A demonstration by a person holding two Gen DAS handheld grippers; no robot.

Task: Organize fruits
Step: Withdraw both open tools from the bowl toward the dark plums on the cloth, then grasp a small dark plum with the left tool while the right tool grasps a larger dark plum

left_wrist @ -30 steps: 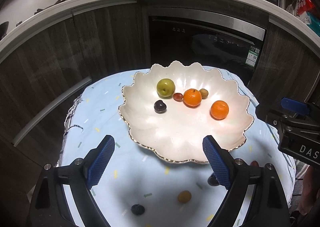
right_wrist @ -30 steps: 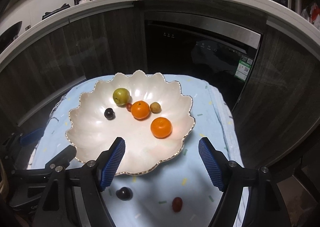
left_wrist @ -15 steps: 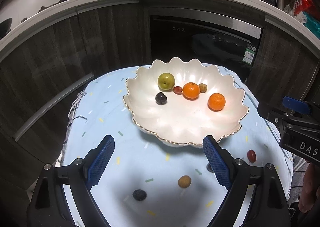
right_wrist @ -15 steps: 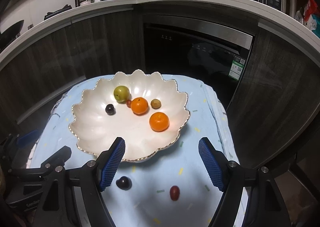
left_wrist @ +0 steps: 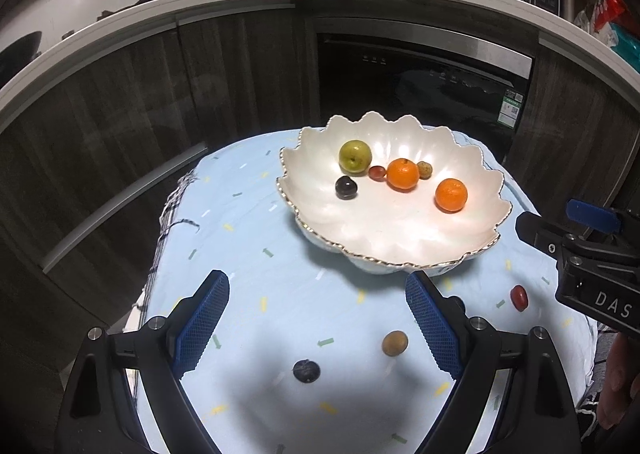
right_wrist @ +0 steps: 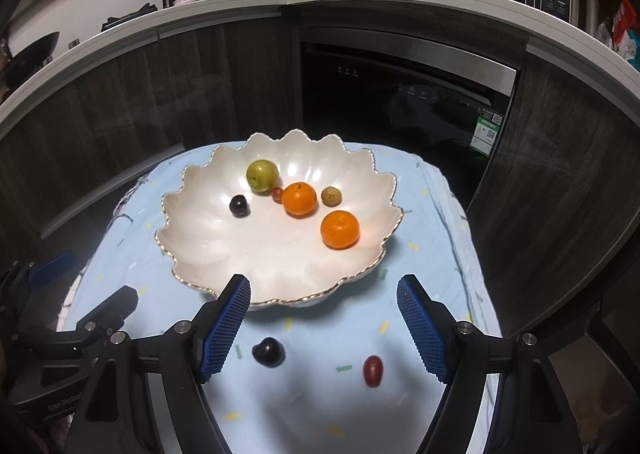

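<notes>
Fruits, status: six in the bowl, four loose on the cloth.

Worktop under a light blue cloth [left_wrist: 256, 238] with small coloured flecks fills the lower half of both views. White scalloped bowl [left_wrist: 472, 158], gold rim, sits centre-right in the left wrist view, centre-left in the right wrist view.

Left gripper [left_wrist: 316, 324]: lower centre of its own view, jaws wide apart, nothing between the pads. Right gripper [right_wrist: 322, 328]: lower centre of its own view, jaws also well apart, empty; its body shows at the right edge of the left wrist view.

In the bowl, large to small:
- green apple-like fruit [left_wrist: 355, 156], back left
- orange [left_wrist: 403, 174], centre; second orange [left_wrist: 451, 195], right of it and apart
- dark plum [left_wrist: 346, 187], front left
- small brownish fruit [left_wrist: 424, 169], just beside the centre orange
- small red fruit [left_wrist: 377, 172], between green fruit and centre orange

On the cloth, in front of the bowl:
- dark plum [right_wrist: 268, 352], lower centre of right wrist view
- blue-black berry [left_wrist: 306, 370], lower centre of left wrist view
- tan round fruit [left_wrist: 395, 343], right of the berry
- red oval fruit [right_wrist: 372, 370], lower right of centre.
</notes>
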